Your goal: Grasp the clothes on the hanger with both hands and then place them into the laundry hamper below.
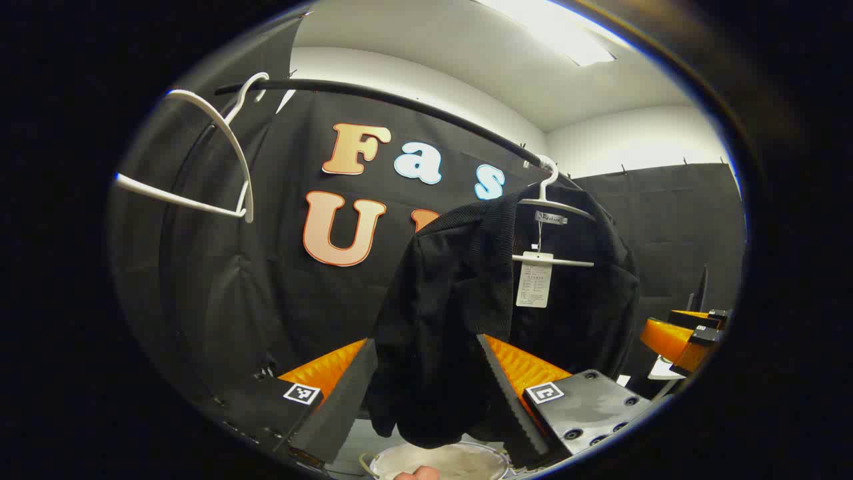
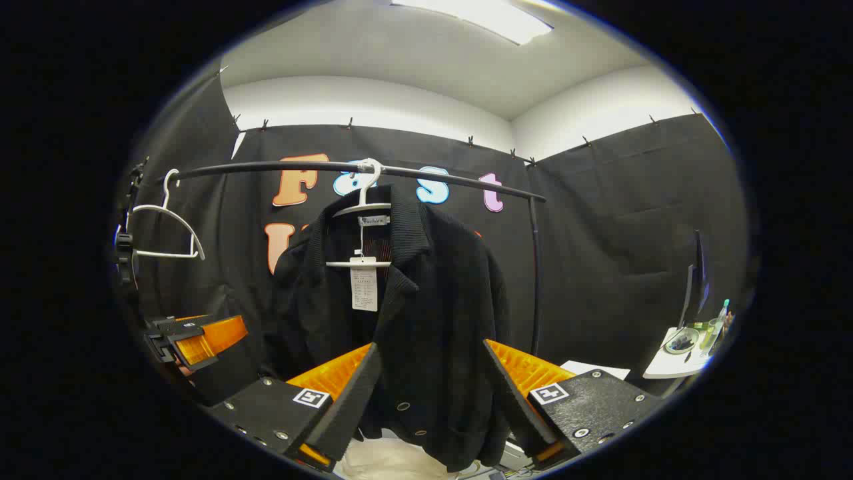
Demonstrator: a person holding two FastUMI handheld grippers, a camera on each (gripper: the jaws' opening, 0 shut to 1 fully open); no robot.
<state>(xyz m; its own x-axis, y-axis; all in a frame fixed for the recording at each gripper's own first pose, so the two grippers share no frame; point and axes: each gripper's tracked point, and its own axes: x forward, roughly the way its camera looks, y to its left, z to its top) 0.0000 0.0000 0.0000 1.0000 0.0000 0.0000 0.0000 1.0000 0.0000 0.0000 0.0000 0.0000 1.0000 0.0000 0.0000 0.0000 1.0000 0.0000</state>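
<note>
Left gripper view: the left gripper (image 1: 426, 393) has its two fingers spread wide, with a hanging sleeve of the black jacket (image 1: 460, 313) between them; neither pad clearly presses the cloth.
Right gripper view: the right gripper (image 2: 430, 400) is likewise spread apart, its fingers flanking the jacket's lower front (image 2: 426, 333) without visibly clamping it.
Other gripper: the right gripper's orange body shows at the right edge of the left gripper view (image 1: 680, 337); the left one shows at the left edge of the right gripper view (image 2: 193, 340).
Jacket: on a white hanger (image 2: 363, 200) at about the middle of the black rail (image 2: 280, 167), collar up, front open, a white paper tag (image 2: 364, 283) dangling inside.
Spare hanger: an empty white hanger (image 2: 166, 230) hangs near the rail's left end, well apart from the jacket.
Laundry hamper: a pale round rim (image 1: 440, 460) lies directly below the jacket's hem.
Side table: a white surface (image 2: 673, 363) with small items sits at far right.
</note>
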